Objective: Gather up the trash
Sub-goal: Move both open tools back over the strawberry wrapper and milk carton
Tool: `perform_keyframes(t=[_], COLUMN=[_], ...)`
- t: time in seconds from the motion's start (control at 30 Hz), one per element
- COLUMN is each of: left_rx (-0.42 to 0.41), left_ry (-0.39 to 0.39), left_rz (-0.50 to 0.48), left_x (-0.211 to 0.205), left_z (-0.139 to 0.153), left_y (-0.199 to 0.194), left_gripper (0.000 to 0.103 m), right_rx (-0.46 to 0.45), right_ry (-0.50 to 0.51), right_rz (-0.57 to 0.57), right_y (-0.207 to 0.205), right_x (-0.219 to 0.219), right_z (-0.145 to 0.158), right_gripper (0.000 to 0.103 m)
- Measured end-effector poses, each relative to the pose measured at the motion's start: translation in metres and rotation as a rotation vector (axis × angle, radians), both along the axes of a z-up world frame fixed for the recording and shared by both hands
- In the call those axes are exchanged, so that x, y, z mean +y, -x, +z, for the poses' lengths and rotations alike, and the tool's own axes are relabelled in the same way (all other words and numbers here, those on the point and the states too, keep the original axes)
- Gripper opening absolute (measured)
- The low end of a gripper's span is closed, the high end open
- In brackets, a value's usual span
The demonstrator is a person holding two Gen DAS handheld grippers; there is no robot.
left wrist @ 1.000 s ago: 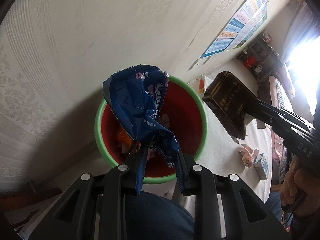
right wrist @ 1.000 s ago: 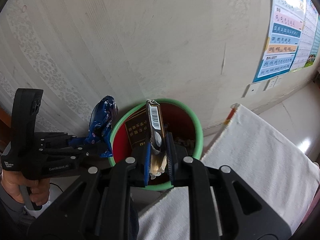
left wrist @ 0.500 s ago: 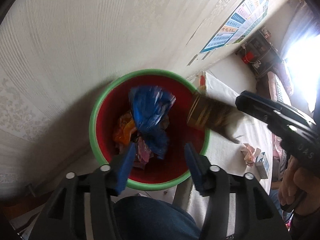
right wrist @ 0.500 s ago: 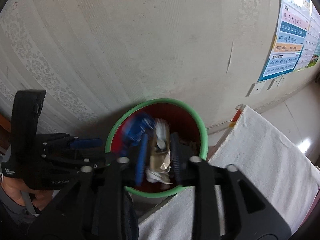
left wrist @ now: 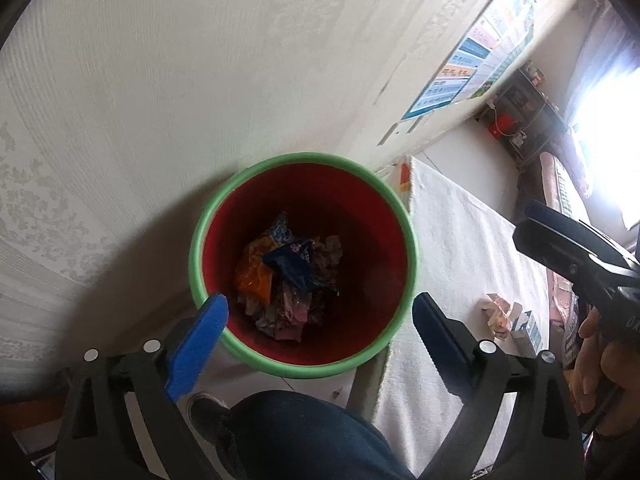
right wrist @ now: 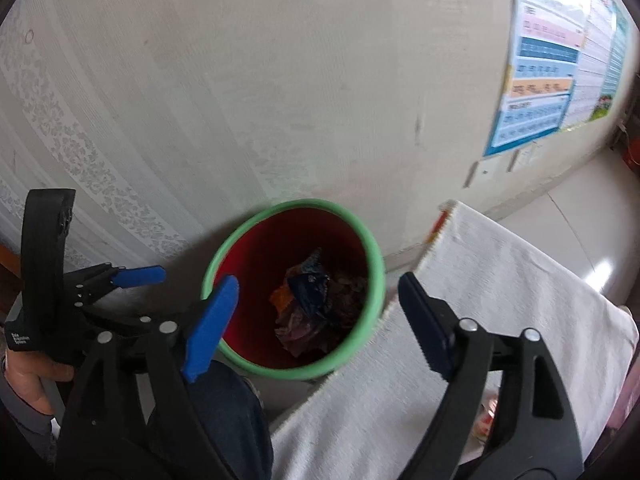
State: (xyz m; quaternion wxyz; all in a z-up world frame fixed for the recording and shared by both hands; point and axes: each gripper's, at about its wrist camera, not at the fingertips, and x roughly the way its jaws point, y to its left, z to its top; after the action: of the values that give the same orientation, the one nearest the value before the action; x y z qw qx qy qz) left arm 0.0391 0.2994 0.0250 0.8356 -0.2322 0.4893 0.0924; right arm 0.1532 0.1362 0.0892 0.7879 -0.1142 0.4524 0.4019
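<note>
A red bin with a green rim (left wrist: pixel 256 172) stands on the floor against the wall; it also shows in the right wrist view (right wrist: pixel 360 236). Inside lie a blue snack wrapper (left wrist: pixel 296 266), an orange wrapper (left wrist: pixel 254 276) and other crumpled trash; the blue wrapper also shows in the right wrist view (right wrist: pixel 310 288). My left gripper (left wrist: pixel 320 312) is open and empty above the bin's near rim. My right gripper (right wrist: pixel 318 312) is open and empty above the bin too. The left gripper also appears at the left of the right wrist view (right wrist: pixel 138 276).
A table with a white cloth (left wrist: pixel 460 240) stands right of the bin. On it lie a crumpled paper wrapper (left wrist: pixel 498 312) and a small carton (left wrist: pixel 528 330). My knee in dark trousers (left wrist: pixel 304 436) is below the bin. A poster (right wrist: pixel 548 80) hangs on the wall.
Both grippers have opened wide. The blue wrapper dropped from the left gripper and the dark box from the right; the wrapper now lies in the bin, the box is not seen.
</note>
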Motion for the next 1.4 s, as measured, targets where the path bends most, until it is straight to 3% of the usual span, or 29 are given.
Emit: perform_keyframes(t=[0.3,0.9,1.4], left_rx=[-0.032,-0.034,0.022], left_ry=[-0.020,-0.027,-0.044], left_rz=[-0.075,-0.318,-0.487], left_x=[-0.047,-0.192,-0.289], left_z=[0.014,0.021,0.005], left_y=[-0.011,-0.059,-0.101], left_gripper=[0.093,0.093,0.093], right_rx=[0.006,0.030,0.097], right_ry=[0.012,0.025,0.054], right_rz=[-0.116,-0.394,-0.495], right_y=[0.000,0.002,0.000], right_x=[-0.076,-0.264,-0.351], right_z=[0.001,-0.013,-0.043], right_gripper=[0.085,0.086,0.086])
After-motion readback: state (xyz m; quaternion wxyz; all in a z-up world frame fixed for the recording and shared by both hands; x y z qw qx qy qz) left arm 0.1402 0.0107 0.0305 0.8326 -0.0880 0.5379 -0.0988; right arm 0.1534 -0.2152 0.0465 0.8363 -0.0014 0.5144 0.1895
